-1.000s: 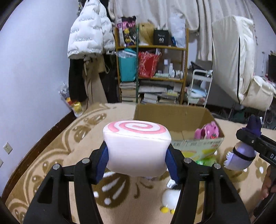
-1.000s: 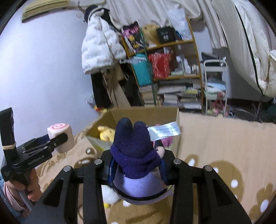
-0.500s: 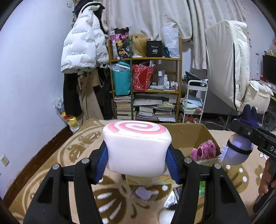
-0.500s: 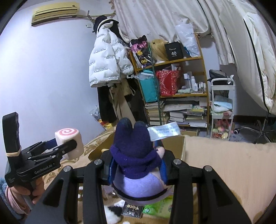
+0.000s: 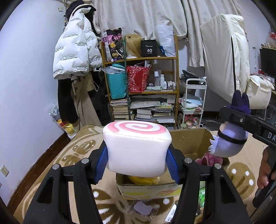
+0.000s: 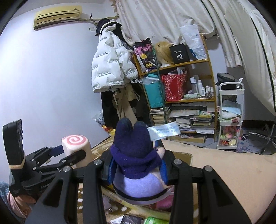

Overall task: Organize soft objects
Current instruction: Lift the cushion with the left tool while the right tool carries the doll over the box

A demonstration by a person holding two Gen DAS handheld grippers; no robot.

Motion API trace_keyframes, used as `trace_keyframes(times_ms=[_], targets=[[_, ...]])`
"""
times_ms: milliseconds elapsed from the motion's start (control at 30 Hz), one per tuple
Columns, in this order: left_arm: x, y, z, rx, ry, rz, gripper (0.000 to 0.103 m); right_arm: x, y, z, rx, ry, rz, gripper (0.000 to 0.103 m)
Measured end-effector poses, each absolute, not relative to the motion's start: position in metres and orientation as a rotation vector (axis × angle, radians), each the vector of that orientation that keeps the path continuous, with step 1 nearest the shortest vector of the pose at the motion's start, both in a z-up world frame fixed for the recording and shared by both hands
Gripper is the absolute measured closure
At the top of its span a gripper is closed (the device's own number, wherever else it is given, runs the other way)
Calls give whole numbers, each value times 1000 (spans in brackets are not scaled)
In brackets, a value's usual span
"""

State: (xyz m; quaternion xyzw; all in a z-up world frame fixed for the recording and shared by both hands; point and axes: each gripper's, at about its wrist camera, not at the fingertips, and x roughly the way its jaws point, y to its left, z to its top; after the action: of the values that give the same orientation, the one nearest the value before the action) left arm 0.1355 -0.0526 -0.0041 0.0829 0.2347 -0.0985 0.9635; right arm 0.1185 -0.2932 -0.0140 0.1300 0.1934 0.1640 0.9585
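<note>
A cluttered bedroom is seen, with a beige patterned carpet [image 5: 51, 165] across the lower frame and a wooden bookshelf [image 5: 141, 86] against the back wall at centre.

Front and centre in the left wrist view, a white marshmallow plush with a pink swirl top [image 5: 137, 146] is gripped by the left gripper [image 5: 137, 159], its blue pads [image 5: 101, 159] pressed into the plush's two sides. It is held above an open cardboard box [image 5: 189, 143] on the carpet, and a yellow soft toy [image 5: 144, 180] is glimpsed in the box just beneath it. A pink plush [image 5: 209, 159] lies in the box toward the right.

At the right edge of that view, a purple plush doll [image 5: 229, 141] is held in the air beside the box. In the right wrist view the doll [image 6: 138, 158], dark hooded on top and pale lilac below with a white label at its head, is clamped at lower centre by the right gripper [image 6: 137, 169], jaws closed tightly on its sides. The marshmallow plush appears again at the lower left there.

Farther out, a white puffer jacket [image 5: 75, 50] hangs at upper left, a white trolley [image 5: 195, 100] stands to the right of the shelf, and an air conditioner [image 6: 57, 16] is mounted at the upper left of the right wrist view.
</note>
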Motion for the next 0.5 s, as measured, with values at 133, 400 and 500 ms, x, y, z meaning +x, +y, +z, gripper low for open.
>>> trace_keyframes(times_ms=[133,400,500], targets=[[142,-58,-15,190,483,-202,43,130,-297,-22,290,398,346,60],[158,-65,-34,219,515,-216,41,147,-309,-37,355,421,369,57],[161,-65,-38,218,530,-221,40,150,-308,-41,352,439,393,57]])
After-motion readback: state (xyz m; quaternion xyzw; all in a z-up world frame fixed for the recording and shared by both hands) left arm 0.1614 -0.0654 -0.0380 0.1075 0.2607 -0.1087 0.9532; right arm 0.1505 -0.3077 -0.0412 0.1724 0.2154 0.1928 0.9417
